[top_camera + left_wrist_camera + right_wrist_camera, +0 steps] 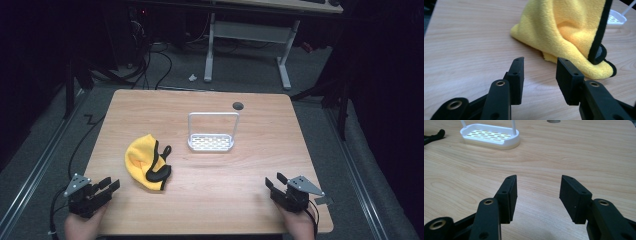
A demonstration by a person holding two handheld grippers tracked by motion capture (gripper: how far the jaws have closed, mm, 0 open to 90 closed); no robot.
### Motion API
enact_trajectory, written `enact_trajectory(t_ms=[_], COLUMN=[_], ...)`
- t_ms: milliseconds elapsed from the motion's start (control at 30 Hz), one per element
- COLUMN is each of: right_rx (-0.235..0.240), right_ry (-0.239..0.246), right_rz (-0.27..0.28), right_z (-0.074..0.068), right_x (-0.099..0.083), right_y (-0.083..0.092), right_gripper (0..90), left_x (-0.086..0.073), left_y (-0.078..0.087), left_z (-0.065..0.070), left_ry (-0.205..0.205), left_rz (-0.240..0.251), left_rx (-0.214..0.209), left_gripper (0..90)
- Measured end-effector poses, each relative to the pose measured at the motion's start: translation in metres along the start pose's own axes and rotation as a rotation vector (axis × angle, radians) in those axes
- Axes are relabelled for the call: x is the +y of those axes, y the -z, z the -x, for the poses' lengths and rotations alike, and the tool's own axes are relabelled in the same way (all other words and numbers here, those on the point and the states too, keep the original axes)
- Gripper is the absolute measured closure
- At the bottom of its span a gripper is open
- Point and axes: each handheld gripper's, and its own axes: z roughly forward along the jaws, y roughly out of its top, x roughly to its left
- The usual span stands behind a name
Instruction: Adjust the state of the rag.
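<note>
A crumpled yellow cloth point(142, 161) with black edging lies on the left half of the wooden table point(210, 200); in the left gripper view the yellow cloth point(566, 32) bulks up just beyond the jaws. My left gripper point(111, 186) rests at the table's near-left corner, open and empty, a short way from the cloth. A white slotted rack point(211, 142) with a tall wire handle stands mid-table; the same white rack point(490, 136) appears far ahead in the right gripper view. My right gripper point(274, 181) sits near the front right, open, nothing between its jaws.
A round dark grommet hole point(238, 106) sits near the table's far edge. Beyond the table stand a white desk frame point(247, 45) and cables on the grey floor. Bare wood stretches between the two grippers.
</note>
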Motion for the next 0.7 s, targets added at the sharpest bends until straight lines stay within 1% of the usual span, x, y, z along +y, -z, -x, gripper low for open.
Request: enact_trajectory(t_ms=[100,200,233,300,333,500,633,700], right_rx=[0.000,-0.003,-0.004,-0.011,-0.011,-0.016,-0.013,-0.011], right_ry=[0.008,0.016,0.020,0.024,0.021,0.004,0.012,0.011], right_rz=[-0.002,-0.011,-0.018,-0.016,-0.013,-0.007,-0.009,-0.010], right_z=[-0.0025,-0.0040,-0.0042,-0.0032,-0.0025,-0.0004,0.0001,-0.0001], right_x=[-0.0010,-0.0028,-0.0042,-0.0044,-0.0044,-0.0048,-0.0050,-0.0051], right_y=[-0.0016,-0.0026,-0.0027,-0.0018,-0.0011,-0.0002,-0.0005,-0.0002], right_gripper=[49.2,49.6,49.8,49.9,49.8,49.8,49.6,49.6], left_x=[0.0000,-0.0005,-0.0002,0.0000,-0.0004,-0.0004,-0.0005,-0.0005], left_y=[-0.0046,-0.0070,-0.0068,-0.0061,-0.0063,-0.0069,-0.0073,-0.0076], left_z=[0.0048,0.0087,0.0091,0.0089,0.0081,0.0069,0.0077,0.0101], left_ry=[-0.019,-0.039,-0.042,-0.033,-0.024,-0.017,-0.019,-0.026], left_rz=[-0.018,-0.034,-0.032,-0.024,-0.025,-0.026,-0.028,-0.029], left_rx=[-0.019,-0.028,-0.029,-0.030,-0.038,-0.033,-0.033,-0.035], left_gripper=[57.6,57.3,56.9,56.9,56.7,56.4,56.1,55.7])
